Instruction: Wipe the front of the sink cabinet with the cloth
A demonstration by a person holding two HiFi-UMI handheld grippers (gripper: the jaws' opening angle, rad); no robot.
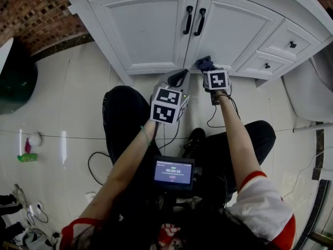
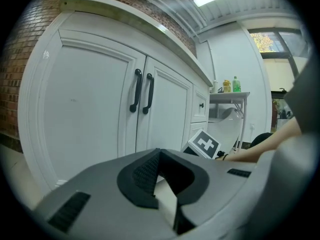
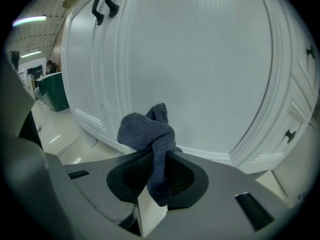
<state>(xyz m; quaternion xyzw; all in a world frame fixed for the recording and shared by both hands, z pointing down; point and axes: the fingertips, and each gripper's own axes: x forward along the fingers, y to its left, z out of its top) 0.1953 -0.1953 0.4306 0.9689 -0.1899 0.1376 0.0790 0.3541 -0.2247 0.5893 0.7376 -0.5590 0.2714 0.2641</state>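
The white sink cabinet (image 1: 156, 30) has two doors with black handles (image 1: 193, 20) and small drawers at the right. My right gripper (image 1: 207, 66) is shut on a bunched blue-grey cloth (image 3: 150, 134), held close to the lower part of the right door (image 3: 200, 74); the cloth (image 1: 204, 64) shows at the door's bottom rail. My left gripper (image 1: 181, 77) hangs just left of it, low before the cabinet, jaws together with nothing between them. In the left gripper view both doors (image 2: 100, 109) and the handles (image 2: 141, 91) stand ahead.
The person kneels on a glossy tiled floor (image 1: 67, 113). A dark green bin (image 1: 15, 77) stands at the left by a brick wall. A toilet (image 1: 307, 92) is at the right. Cables trail on the floor (image 1: 96, 165). A small screen (image 1: 173, 172) sits at the chest.
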